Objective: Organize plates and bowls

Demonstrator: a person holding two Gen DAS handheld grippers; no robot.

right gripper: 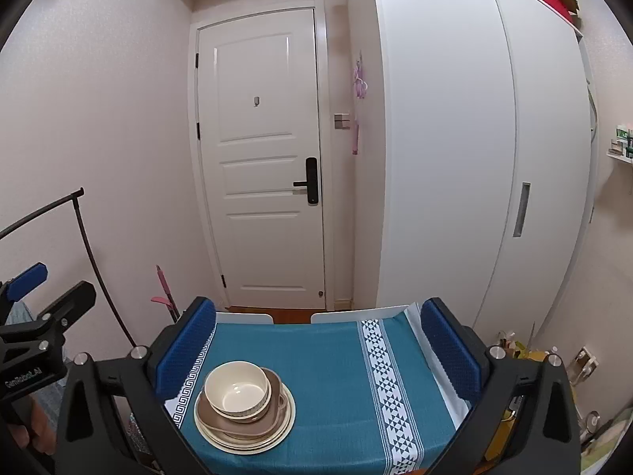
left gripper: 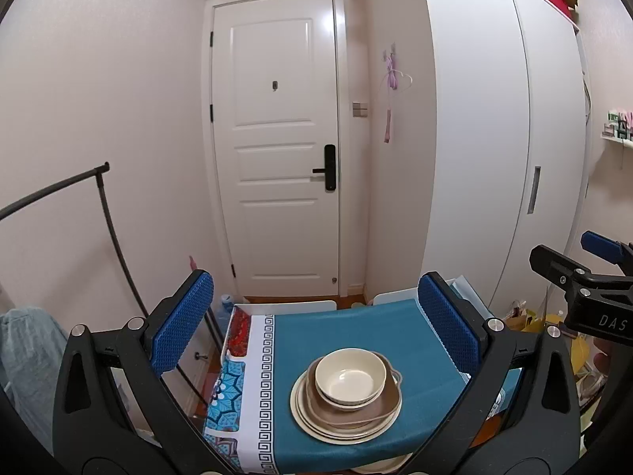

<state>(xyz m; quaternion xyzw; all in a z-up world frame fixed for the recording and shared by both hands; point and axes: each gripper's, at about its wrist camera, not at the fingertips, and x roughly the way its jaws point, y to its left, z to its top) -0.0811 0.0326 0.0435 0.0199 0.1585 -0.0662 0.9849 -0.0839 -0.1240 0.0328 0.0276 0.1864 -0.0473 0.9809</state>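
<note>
One stack of dishes stands on the teal tablecloth (left gripper: 348,328) (right gripper: 324,356): cream bowls (left gripper: 350,378) (right gripper: 239,390) nested on a brown handled dish (left gripper: 379,405) (right gripper: 273,415), over cream plates (left gripper: 316,423) (right gripper: 285,431). My left gripper (left gripper: 316,330) hovers open above and behind the stack, its blue pads (left gripper: 184,322) wide apart with nothing between them. My right gripper (right gripper: 318,350) is also open and empty, with the stack low and left between its fingers (right gripper: 451,348) in its view. Each gripper shows at the edge of the other's view.
The small table has patterned cloth borders (left gripper: 261,388) (right gripper: 389,388) and two white chair backs (right gripper: 358,314) at its far edge. A white door (left gripper: 277,138) and tall white wardrobe (right gripper: 455,138) stand beyond. A black clothes rail (left gripper: 107,213) is at left, clutter on the floor at right.
</note>
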